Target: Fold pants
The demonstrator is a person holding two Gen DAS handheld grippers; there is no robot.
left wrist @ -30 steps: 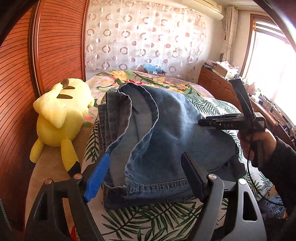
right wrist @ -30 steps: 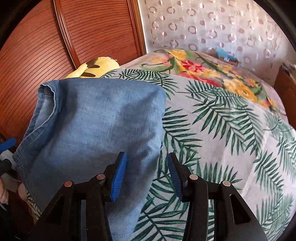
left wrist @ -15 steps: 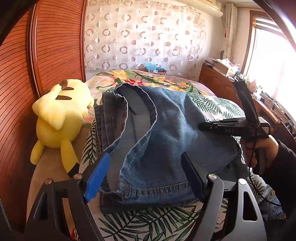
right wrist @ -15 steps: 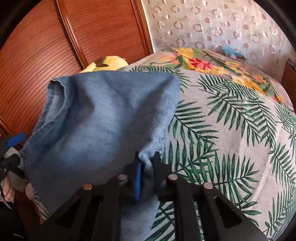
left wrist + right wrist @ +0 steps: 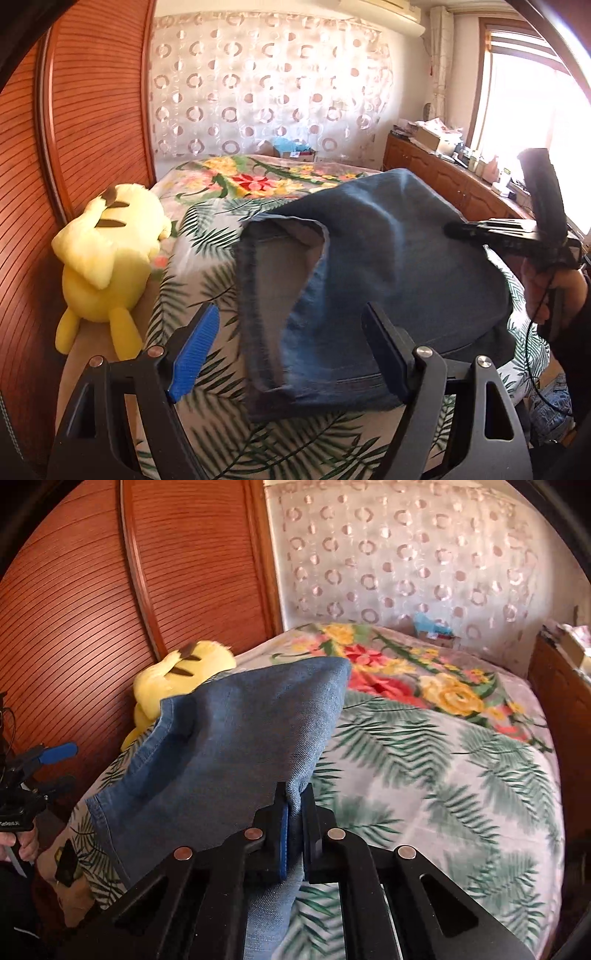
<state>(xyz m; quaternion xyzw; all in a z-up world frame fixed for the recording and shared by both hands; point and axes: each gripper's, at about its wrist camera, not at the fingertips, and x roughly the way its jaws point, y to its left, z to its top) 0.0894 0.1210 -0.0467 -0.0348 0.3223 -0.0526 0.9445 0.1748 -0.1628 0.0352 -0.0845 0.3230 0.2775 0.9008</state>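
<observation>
Blue denim pants (image 5: 369,280) lie on the bed, their right side lifted into a tent. My left gripper (image 5: 291,350) is open, with its fingers either side of the near hem, not touching it. My right gripper (image 5: 294,812) is shut on the pants' folded edge (image 5: 258,738) and holds it raised above the bed. It shows in the left wrist view (image 5: 454,230) at the right, pinching the denim. The left gripper shows in the right wrist view (image 5: 55,764) at the far left, open.
A yellow plush toy (image 5: 107,258) lies against the wooden headboard (image 5: 74,147) at the left. The bed cover (image 5: 443,775) has a leaf and flower print. A wooden cabinet (image 5: 443,177) with clutter stands at the right under a window.
My right gripper closed on the pants' edge and lifted it up and back. The denim rose off the bed and its hem opening turned. My left gripper stayed open.
</observation>
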